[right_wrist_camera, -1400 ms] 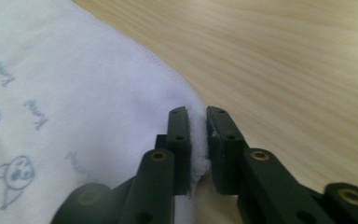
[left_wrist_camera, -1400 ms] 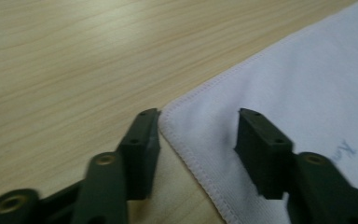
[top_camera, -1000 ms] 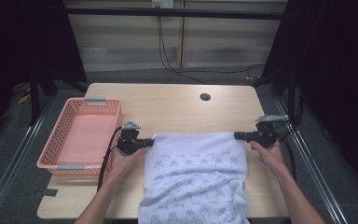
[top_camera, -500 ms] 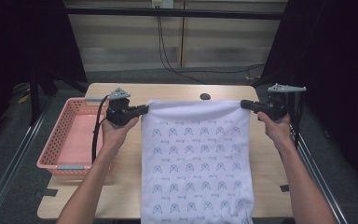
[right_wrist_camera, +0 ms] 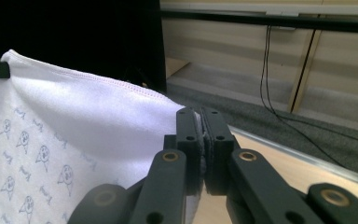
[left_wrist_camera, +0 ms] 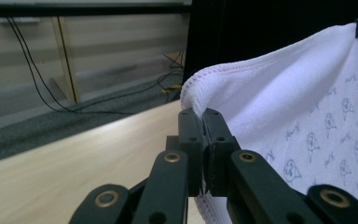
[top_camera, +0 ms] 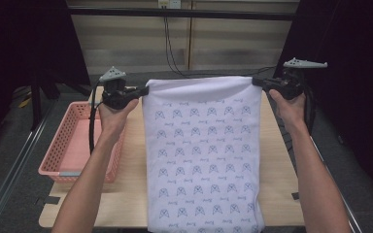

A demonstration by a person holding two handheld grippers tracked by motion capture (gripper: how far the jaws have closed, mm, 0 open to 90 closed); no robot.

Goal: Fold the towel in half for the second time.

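Towel (top_camera: 204,155) — top corners in left claw (top_camera: 143,91), right claw (top_camera: 256,81)

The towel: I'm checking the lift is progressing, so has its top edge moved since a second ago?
Yes. The towel has risen: its top edge, earlier level with the pink basket, now sits above the table's far edge.

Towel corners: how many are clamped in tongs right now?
2. The left tongs hold the towel by its top left corner, the right tongs by its top right. The bottom corners hang free, cut off below.
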